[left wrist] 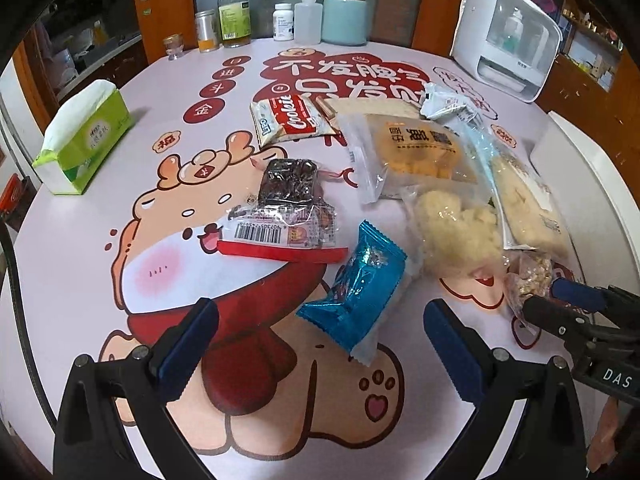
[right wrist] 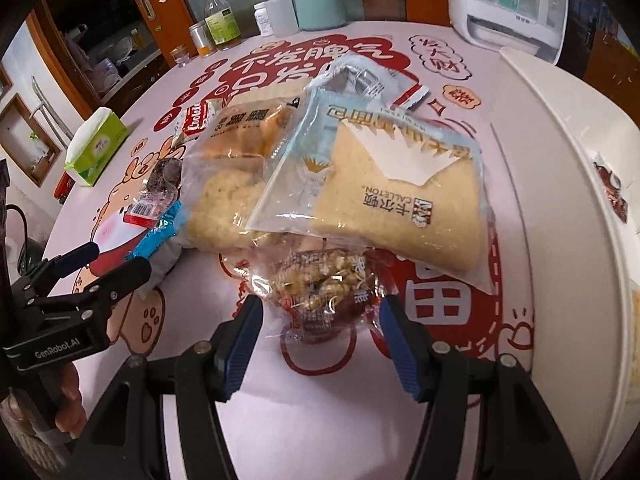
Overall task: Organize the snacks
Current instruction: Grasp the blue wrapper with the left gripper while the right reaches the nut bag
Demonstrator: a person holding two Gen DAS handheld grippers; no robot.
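Note:
Several snack packs lie on the cartoon-printed table. My left gripper is open just above the table, and a blue foil packet lies ahead between its fingertips, untouched. In the right wrist view, my right gripper is open with a clear packet of nut brittle on the table between its tips; the pads do not press it. That view also shows the left gripper at the blue foil packet. Behind lie a toast bag and a puffed-rice bag.
A white container rises along the right side. Further back lie a cookie pack, a dark brownie pack and a yellow cake bag. A green tissue pack sits left. Bottles and a white appliance line the far edge.

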